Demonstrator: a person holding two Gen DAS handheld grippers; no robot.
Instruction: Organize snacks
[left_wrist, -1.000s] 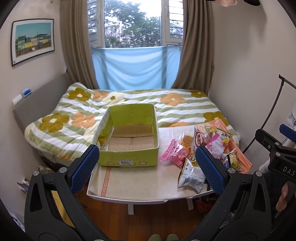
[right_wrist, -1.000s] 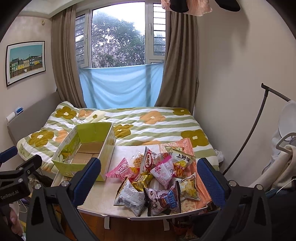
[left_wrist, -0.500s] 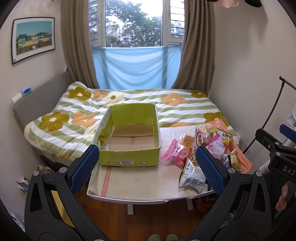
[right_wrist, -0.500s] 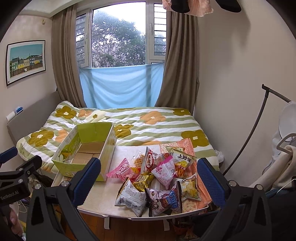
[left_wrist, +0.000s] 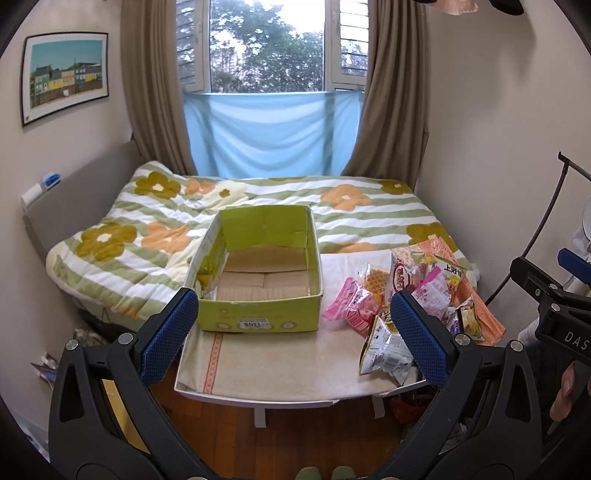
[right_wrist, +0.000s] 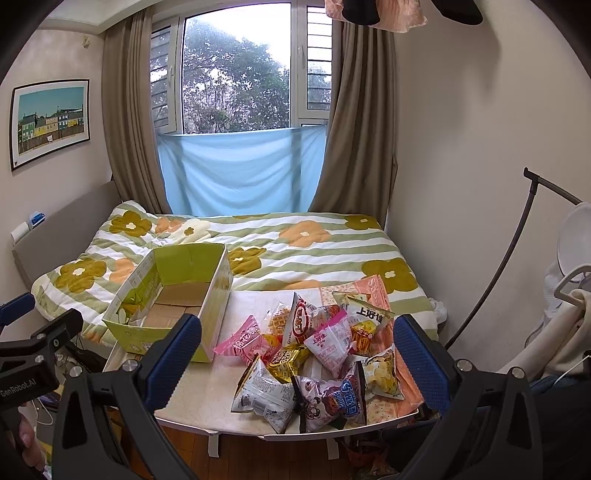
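An empty green cardboard box (left_wrist: 258, 321) (right_wrist: 125, 339) stands on the left half of a small white table (left_wrist: 273, 365) (right_wrist: 207, 391). A heap of several snack bags (left_wrist: 402, 295) (right_wrist: 317, 350) lies on the table's right half, among them a pink bag (right_wrist: 245, 343), a silver-white bag (right_wrist: 264, 397) and a purple bag (right_wrist: 330, 400). My left gripper (left_wrist: 295, 328) is open, held back from the table's near edge, facing the box. My right gripper (right_wrist: 295, 354) is open too, short of the heap and empty.
A bed with a striped flower quilt (left_wrist: 258, 206) lies directly behind the table, under a curtained window (right_wrist: 240, 74). Wooden floor (left_wrist: 288, 432) shows below the table's near edge. A black stand pole (right_wrist: 517, 243) and hanging clothes are at the right wall.
Both views have crept slightly forward toward the table. Nothing on the table has moved, and both grippers stay open.
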